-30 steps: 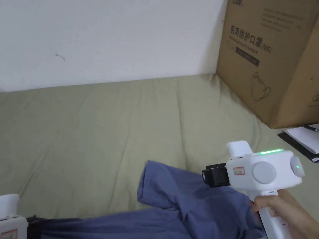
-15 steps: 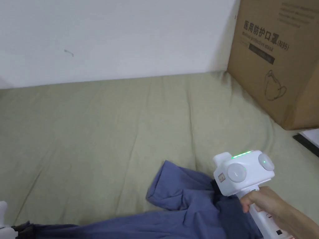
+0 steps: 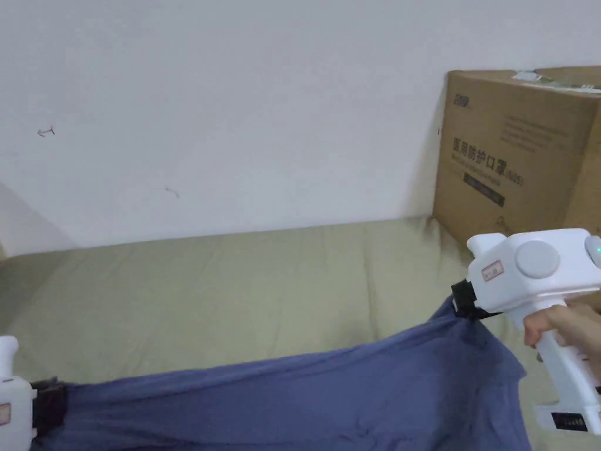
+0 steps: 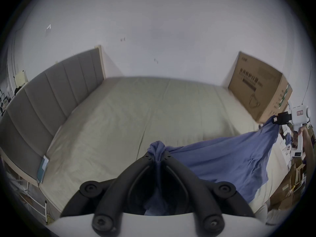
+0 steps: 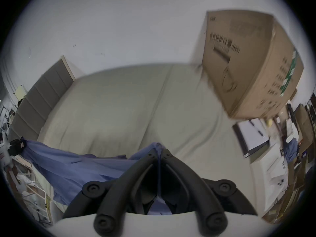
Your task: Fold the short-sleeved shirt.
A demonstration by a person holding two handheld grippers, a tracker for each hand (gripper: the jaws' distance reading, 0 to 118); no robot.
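Since a second ago the right gripper [image 3: 461, 302] has risen from low on the bed to the right edge of the head view, and the blue short-sleeved cotton shirt [image 3: 328, 399], then crumpled with a folded-over sleeve, is now hanging stretched between both grippers.

Across the lower part of the head view, the shirt is spanning from lower left up to middle right, lifted above the pale green bed sheet [image 3: 235, 293]. The right gripper is pinching a bunched corner of the shirt, its jaws closed narrow on the fabric, with a hand [image 3: 563, 329] gripping its white handle. At the lower left edge the left gripper [image 3: 50, 405] is clamping the opposite corner, jaws likewise closed tight on cloth. A large brown cardboard box [image 3: 516, 152] is standing at the upper right, against the white wall [image 3: 235, 117].
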